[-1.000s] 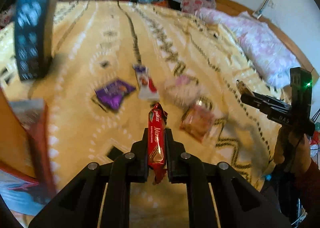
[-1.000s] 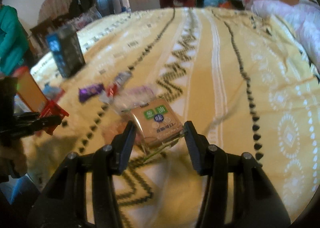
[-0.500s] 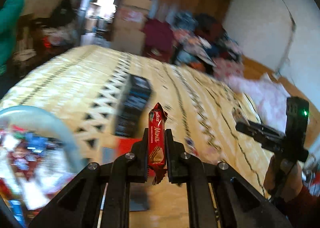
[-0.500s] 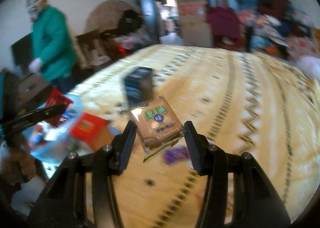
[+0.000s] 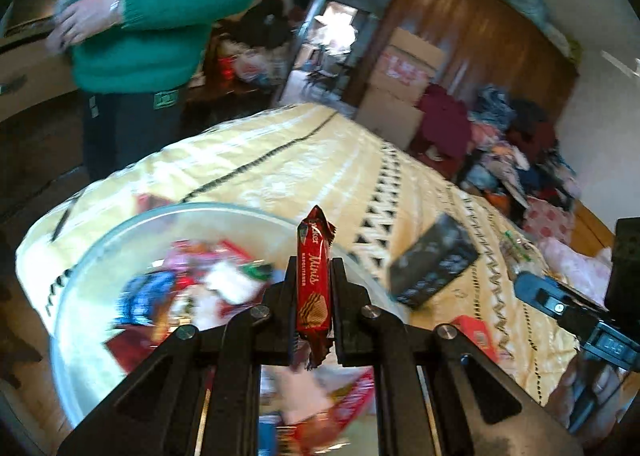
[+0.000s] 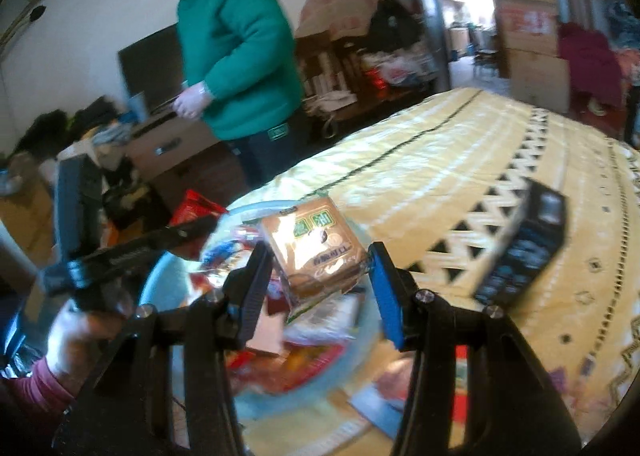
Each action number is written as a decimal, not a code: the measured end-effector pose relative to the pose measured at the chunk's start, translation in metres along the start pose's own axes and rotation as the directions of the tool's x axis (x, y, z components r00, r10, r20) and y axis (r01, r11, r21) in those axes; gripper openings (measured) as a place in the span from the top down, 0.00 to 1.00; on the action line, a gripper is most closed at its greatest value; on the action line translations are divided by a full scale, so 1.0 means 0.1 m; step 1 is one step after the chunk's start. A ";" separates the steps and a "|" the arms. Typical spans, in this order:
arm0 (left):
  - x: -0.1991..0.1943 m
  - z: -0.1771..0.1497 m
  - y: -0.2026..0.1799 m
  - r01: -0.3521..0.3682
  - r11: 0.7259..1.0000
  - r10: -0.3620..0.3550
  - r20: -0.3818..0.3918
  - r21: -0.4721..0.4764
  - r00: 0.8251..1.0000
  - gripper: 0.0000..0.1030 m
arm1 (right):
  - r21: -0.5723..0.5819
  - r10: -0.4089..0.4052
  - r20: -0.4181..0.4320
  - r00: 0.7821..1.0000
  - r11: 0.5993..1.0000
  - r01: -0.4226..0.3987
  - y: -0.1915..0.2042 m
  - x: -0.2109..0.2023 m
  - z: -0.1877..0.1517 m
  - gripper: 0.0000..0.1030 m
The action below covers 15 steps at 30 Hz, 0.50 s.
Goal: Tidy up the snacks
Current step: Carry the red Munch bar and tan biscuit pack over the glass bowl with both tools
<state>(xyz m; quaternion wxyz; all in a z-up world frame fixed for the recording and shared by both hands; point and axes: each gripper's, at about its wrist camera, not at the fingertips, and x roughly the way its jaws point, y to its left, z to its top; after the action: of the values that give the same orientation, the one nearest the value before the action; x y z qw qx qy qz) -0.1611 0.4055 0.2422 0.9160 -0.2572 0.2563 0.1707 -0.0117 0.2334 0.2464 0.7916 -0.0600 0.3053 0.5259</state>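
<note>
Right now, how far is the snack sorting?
Done: the clear bowl already holds many snacks. In hand: left gripper clamps a red wafer bar; right gripper holds a tan cracker pack. Left: dropping both in; the dark box remains on the bedspread.

One red wafer bar [image 5: 314, 288], one tan cracker packet [image 6: 316, 252], one dark box [image 5: 434, 266], one bowl [image 5: 80, 296].

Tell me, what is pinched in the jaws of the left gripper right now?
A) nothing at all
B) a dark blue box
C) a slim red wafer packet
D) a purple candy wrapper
C: in the left wrist view the left gripper is shut on a slim red wafer packet, held upright above the clear snack tub.
</note>
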 end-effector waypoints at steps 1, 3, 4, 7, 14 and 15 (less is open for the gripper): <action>0.03 0.00 0.10 -0.010 1.000 0.010 -0.014 -0.011 1.000 0.89 | -0.002 0.008 -0.011 1.000 1.000 -0.008 0.06 0.07 0.00 0.51; 0.08 -0.04 0.21 -0.031 0.999 0.030 -0.032 -0.021 0.999 0.89 | -0.005 0.021 -0.034 0.999 1.000 -0.021 0.18 0.19 0.02 0.51; 0.09 -0.05 0.23 -0.036 0.999 0.035 -0.038 -0.022 0.999 0.89 | -0.007 0.025 -0.046 0.999 1.000 -0.025 0.23 0.25 0.01 0.51; 0.12 -0.07 0.34 -0.055 0.998 0.054 -0.053 -0.020 0.997 0.89 | -0.018 0.031 -0.075 0.997 0.999 -0.033 0.37 0.38 -0.01 0.51; 0.11 -0.10 0.42 -0.071 0.997 0.070 -0.056 -0.021 0.996 0.89 | -0.034 0.021 -0.124 0.992 0.999 -0.025 0.52 0.59 -0.05 0.51; 0.12 -0.10 0.42 -0.074 0.997 0.073 -0.053 -0.015 0.996 0.89 | -0.036 0.019 -0.128 0.992 0.999 -0.024 0.53 0.59 -0.05 0.51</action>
<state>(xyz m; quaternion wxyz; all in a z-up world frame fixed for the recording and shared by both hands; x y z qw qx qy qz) -0.1744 0.4362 0.2117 0.8998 -0.2600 0.2882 0.1994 -0.0449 0.3017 0.2217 0.7636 -0.1050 0.3459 0.5350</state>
